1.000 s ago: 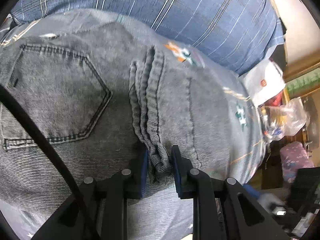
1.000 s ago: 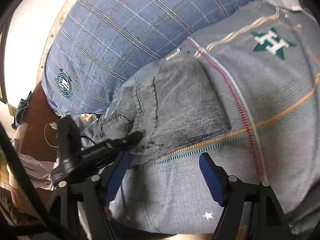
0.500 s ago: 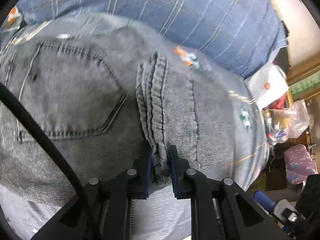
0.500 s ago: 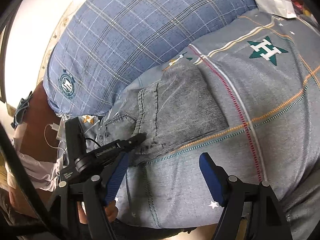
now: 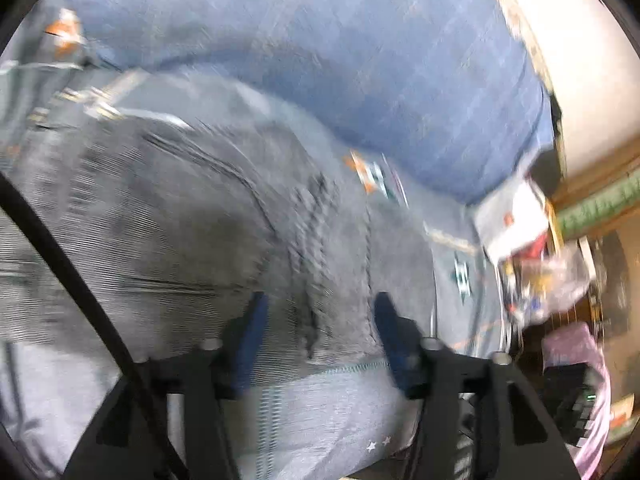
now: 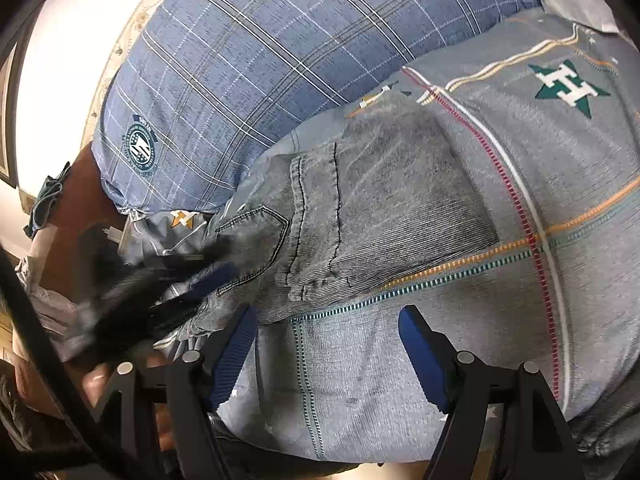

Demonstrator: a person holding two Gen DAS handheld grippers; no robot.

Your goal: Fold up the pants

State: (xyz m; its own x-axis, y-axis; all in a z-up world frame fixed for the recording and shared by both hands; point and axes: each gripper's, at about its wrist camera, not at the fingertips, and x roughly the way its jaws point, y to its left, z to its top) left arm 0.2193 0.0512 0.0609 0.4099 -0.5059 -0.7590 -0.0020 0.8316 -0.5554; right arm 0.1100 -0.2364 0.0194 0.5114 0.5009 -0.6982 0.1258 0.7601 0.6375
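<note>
We've got the grey jeans (image 6: 360, 216) lying folded on the grey bedsheet (image 6: 520, 184), right up against the blue plaid pillow (image 6: 280, 60). Our left gripper (image 5: 320, 312) is opening up, with the bunched seam between its blue pads but not pinched. Our right gripper (image 6: 324, 320) sits wide apart over bare sheet, holding nothing.

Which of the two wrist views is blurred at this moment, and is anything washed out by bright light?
Left wrist view: heavy motion smear across the jeans and blue plaid pillow; wall at upper right blown out. Right wrist view: mostly sharp on the jeans and bedspread; only the left gripper is smeared; upper-left wall overexposed.
</note>
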